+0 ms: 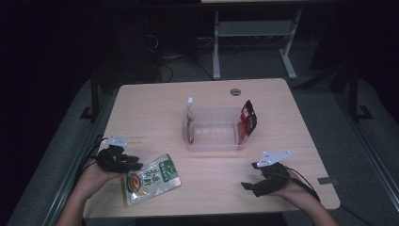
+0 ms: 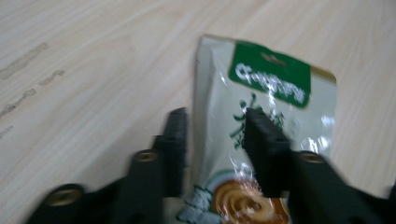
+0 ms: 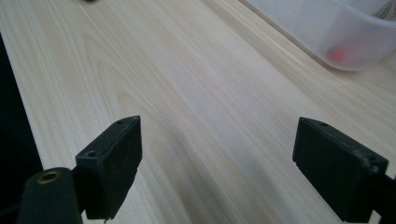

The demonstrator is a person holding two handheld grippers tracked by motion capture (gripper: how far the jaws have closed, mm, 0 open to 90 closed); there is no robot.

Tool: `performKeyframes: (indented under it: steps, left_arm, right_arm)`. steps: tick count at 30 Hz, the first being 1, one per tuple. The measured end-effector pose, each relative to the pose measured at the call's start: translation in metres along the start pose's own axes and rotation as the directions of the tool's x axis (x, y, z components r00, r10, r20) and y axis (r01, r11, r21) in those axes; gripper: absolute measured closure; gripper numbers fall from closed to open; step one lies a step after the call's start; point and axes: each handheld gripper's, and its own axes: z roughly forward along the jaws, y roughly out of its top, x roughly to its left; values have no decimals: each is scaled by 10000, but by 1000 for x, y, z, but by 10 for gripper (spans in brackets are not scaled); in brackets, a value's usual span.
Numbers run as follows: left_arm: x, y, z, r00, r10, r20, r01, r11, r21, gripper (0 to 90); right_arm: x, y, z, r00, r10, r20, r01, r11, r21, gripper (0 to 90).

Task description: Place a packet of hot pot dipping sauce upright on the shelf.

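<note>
Wooden table [image 1: 155, 108], clear plastic tub [image 1: 214, 141] in the middle, green snack packet [image 1: 150, 180] lying flat just beside left gripper [image 1: 134, 163], right gripper [image 1: 249, 186] well apart

Each black hand-held gripper [image 1: 123, 161] carries brass screws, a grey plate and a cable

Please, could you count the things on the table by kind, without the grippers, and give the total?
Flat green-and-white snack packet lying on the table: 1
Clear plastic bin: 1
Pale pouch with a white cap, upright at the bin's left end: 1
Red-and-black packet, leaning at the bin's right end: 1
Total: 4
</note>
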Motion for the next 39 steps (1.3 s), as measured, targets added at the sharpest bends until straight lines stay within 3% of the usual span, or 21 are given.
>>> performKeyframes:
  steps: [5, 7, 12, 21, 29, 39]
  left_arm:
    - [-7, -16, 11, 9996, 243, 146, -249, 9987, 454, 384]
    - [-8, -19, 15, 9993, 363, 114, -371, 9957, 843, 381]
    - [-10, -20, 21, 9988, 480, 106, -488, 9936, 1023, 405]
    - [-9, -20, 20, 9987, 495, 74, -501, 9929, 1077, 580]
    - [-2, -24, 17, 9985, -44, 542, 7, 9977, 682, 821]
    - [-1, -24, 15, 9972, -118, 742, 78, 9985, 537, 887]
  right_arm:
    - [1, 0, 1, 10000, -91, -14, 91, 10000, 17, 154]
    - [1, 0, 1, 10000, -87, -13, 87, 10000, 8, 154]
    - [1, 0, 1, 10000, -90, -2, 90, 10000, 18, 154]
    - [1, 0, 1, 9999, -111, -17, 111, 9999, 22, 153]
    - [-1, 4, -2, 9999, 98, -23, -98, 9999, 43, 142]
    - [0, 9, -4, 9985, 466, -272, -457, 9984, 325, 168]
